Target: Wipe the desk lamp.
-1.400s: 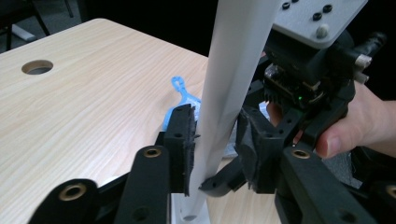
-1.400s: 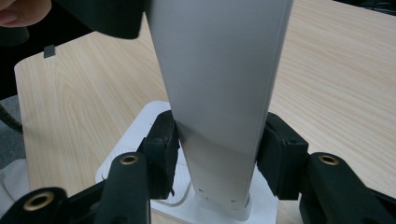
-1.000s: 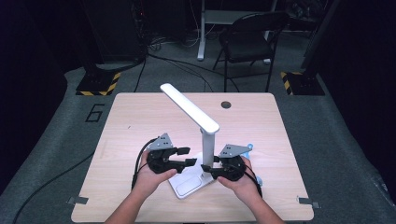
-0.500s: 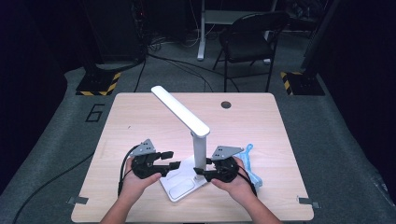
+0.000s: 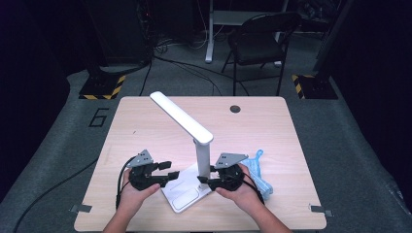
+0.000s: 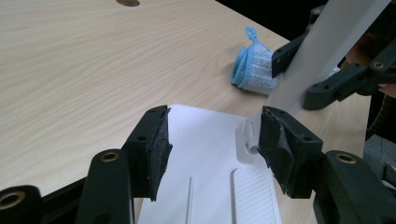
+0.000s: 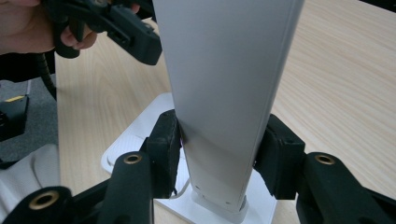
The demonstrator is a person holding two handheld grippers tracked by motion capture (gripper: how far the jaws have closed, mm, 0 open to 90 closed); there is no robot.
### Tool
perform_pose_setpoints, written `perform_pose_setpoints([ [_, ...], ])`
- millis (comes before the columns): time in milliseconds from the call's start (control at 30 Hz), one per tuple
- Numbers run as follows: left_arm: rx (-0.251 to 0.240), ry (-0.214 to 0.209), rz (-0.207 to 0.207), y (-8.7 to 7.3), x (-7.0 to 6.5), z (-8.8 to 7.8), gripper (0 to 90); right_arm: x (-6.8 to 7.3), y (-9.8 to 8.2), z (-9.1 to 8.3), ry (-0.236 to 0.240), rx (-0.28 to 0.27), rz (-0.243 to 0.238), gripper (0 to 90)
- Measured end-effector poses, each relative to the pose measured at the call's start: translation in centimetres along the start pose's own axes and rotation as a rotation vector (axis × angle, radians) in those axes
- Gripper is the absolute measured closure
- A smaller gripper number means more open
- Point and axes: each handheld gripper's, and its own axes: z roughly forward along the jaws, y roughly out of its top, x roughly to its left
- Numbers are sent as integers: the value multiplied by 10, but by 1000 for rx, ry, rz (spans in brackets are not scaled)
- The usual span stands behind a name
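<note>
A white desk lamp stands near the table's front edge, with a flat base [image 5: 182, 196], an upright post [image 5: 202, 158] and a long head [image 5: 177, 115] slanting up to the far left. My right gripper [image 5: 204, 178] is shut on the post low down; in the right gripper view both pads press the post [image 7: 224, 84] from either side. My left gripper [image 5: 172, 171] hovers at the base's left edge with its jaws open. In the left gripper view the gripper [image 6: 212, 140] straddles the white base [image 6: 205, 168] and its pads touch nothing.
A crumpled blue cloth [image 5: 257, 174] lies just right of the right hand, also seen as the blue cloth [image 6: 252, 70] beyond the post. The wooden table [image 5: 145, 126] has a round hole [image 5: 235, 108] at the back. A folding chair [image 5: 262, 43] stands behind it.
The lamp has shifted a little to the left with my right gripper on its post, uncovering the blue cloth. My left gripper has drawn back leftwards and sunk lower.
</note>
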Motion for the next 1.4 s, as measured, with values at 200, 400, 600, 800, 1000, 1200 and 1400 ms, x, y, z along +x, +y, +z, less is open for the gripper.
perform_pose_setpoints([
  [200,13,11,-26,-11,2,3,390,-10,-3,-7,-29,-1,25,514],
  [400,47,51,-22,-26,0,16,351,-15,-6,-12,-43,-9,33,513],
  [600,77,82,-22,-36,0,28,310,-19,-6,-13,-49,-11,34,511],
  [800,106,107,-31,-44,1,37,295,-19,-10,-15,-56,-25,70,500],
  [1000,133,108,-37,-48,1,44,281,-18,-11,-16,-61,-27,77,499],
  [1200,140,73,-27,-51,-4,51,272,-13,-17,-21,-93,-40,99,494],
  [1400,152,89,-27,-54,-7,55,245,-13,-23,-23,-91,-34,102,493],
])
